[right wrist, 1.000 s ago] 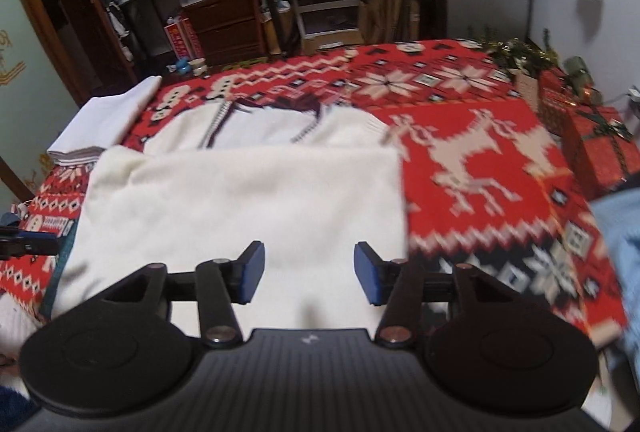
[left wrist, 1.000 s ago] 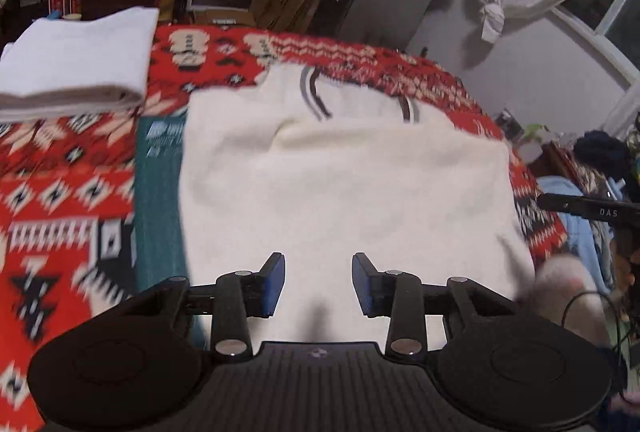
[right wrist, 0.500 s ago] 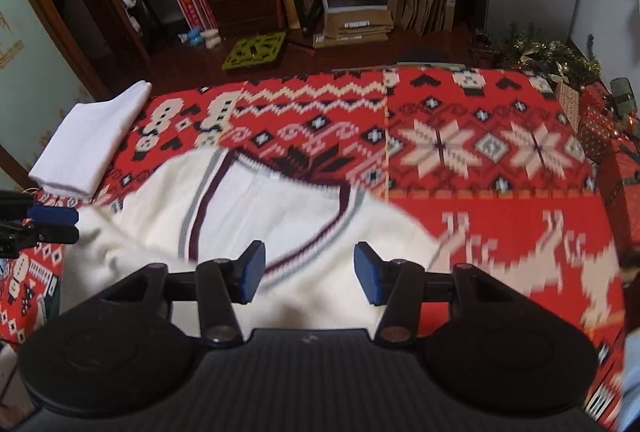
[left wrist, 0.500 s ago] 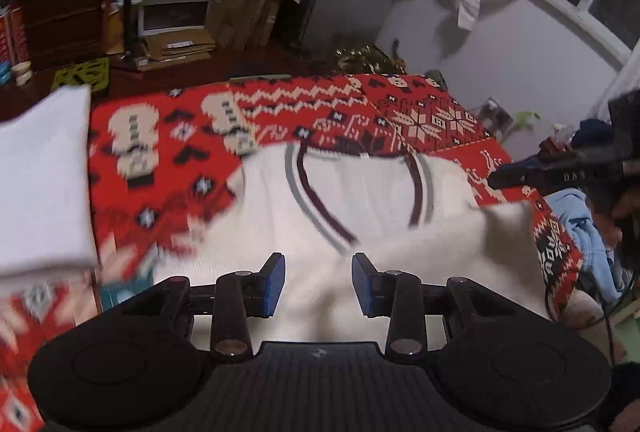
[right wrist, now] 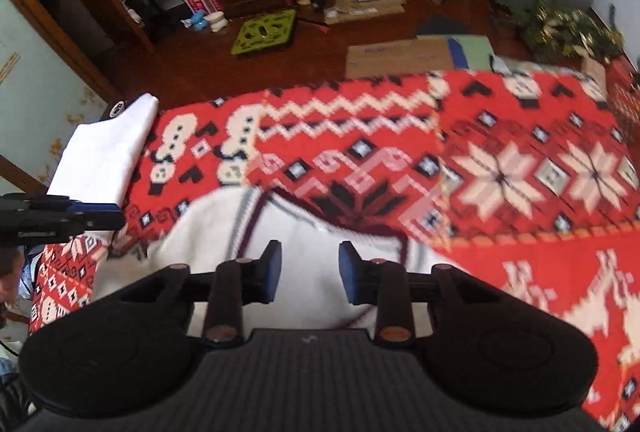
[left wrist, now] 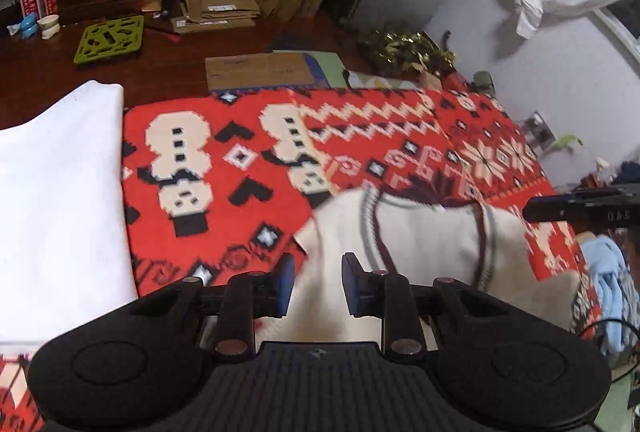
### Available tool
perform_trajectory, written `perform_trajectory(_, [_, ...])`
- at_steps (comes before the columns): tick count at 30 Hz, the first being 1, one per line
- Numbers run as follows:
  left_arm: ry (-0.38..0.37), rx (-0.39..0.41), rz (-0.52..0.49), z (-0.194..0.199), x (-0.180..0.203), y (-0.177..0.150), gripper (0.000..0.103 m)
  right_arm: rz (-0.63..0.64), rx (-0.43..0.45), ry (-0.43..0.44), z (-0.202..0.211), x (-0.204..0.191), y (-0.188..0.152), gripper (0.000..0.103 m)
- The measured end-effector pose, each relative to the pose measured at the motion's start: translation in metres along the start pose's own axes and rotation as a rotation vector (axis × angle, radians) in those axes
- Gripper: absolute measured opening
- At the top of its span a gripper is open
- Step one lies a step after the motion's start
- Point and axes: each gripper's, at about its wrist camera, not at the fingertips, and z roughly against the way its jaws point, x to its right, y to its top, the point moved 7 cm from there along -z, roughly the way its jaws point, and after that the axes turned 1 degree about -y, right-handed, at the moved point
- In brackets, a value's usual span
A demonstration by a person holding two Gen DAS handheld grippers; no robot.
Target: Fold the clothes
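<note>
While both grippers hang open and empty above its near part, left gripper (left wrist: 317,284) and right gripper (right wrist: 308,274) tilted forward, the cream sweater (left wrist: 424,244) lies on the red patterned blanket (left wrist: 248,168), collar far. One folded white garment (left wrist: 60,200) sits far left, seemingly finished; the sweater still needs folding.

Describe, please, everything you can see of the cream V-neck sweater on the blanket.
The cream V-neck sweater looks like a soft knit, its neckline trimmed with a dark maroon and a grey stripe. It lies on the red patterned blanket, neckline pointing away from the cameras, apart from the folded white garment. Its lower part is hidden behind both open grippers, left and right; neither visibly grips it.
</note>
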Motion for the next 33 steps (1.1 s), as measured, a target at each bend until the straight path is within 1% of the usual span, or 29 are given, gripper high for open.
perform_trajectory(2, [0.007, 0.005, 0.004, -0.007, -0.008, 0.007, 0.020, 0.024, 0.011, 0.007, -0.013, -0.011, 0.011, 0.034])
perform_trajectory(4, [0.013, 0.002, -0.007, -0.014, -0.011, 0.013, 0.019, 0.051, 0.012, 0.016, -0.029, -0.023, 0.025, 0.034])
perform_trajectory(6, [0.007, 0.000, -0.032, -0.023, -0.012, 0.020, 0.019, 0.097, -0.002, 0.003, -0.049, -0.035, 0.037, 0.034])
perform_trajectory(10, [-0.016, -0.030, -0.092, -0.046, -0.009, 0.022, 0.019, 0.207, -0.051, -0.016, -0.094, -0.055, 0.046, 0.034])
perform_trajectory(13, [-0.020, -0.056, -0.140, -0.062, -0.006, 0.019, 0.019, 0.276, -0.071, -0.033, -0.120, -0.061, 0.045, 0.034])
perform_trajectory(17, [-0.031, -0.071, -0.174, -0.077, -0.005, 0.016, 0.020, 0.306, -0.057, -0.012, -0.138, -0.063, 0.044, 0.034])
perform_trajectory(20, [-0.045, -0.077, -0.199, -0.085, -0.002, 0.015, 0.020, 0.331, -0.081, -0.005, -0.148, -0.063, 0.038, 0.034])
perform_trajectory(24, [-0.067, -0.105, -0.242, -0.090, 0.004, 0.009, 0.025, 0.397, -0.117, -0.019, -0.153, -0.061, 0.026, 0.035])
perform_trajectory(26, [-0.068, -0.120, -0.274, -0.093, 0.006, 0.004, 0.026, 0.421, -0.111, -0.019, -0.152, -0.059, 0.021, 0.035])
perform_trajectory(28, [-0.061, -0.119, -0.313, -0.094, 0.010, 0.002, 0.026, 0.438, -0.110, -0.020, -0.150, -0.058, 0.019, 0.029])
perform_trajectory(29, [-0.057, -0.120, -0.328, -0.095, 0.012, 0.002, 0.025, 0.441, -0.111, -0.017, -0.149, -0.059, 0.018, 0.017])
perform_trajectory(30, [-0.062, -0.129, -0.333, -0.096, 0.013, 0.002, 0.018, 0.442, -0.113, -0.014, -0.149, -0.059, 0.018, 0.003])
perform_trajectory(31, [-0.070, -0.139, -0.336, -0.097, 0.014, 0.001, 0.011, 0.443, -0.116, -0.011, -0.149, -0.060, 0.017, 0.000])
perform_trajectory(32, [-0.068, -0.142, -0.344, -0.098, 0.016, 0.001, 0.006, 0.437, -0.116, -0.010, -0.149, -0.060, 0.017, 0.000])
perform_trajectory(33, [-0.065, -0.142, -0.354, -0.098, 0.018, 0.001, 0.005, 0.429, -0.117, -0.009, -0.148, -0.060, 0.017, 0.000])
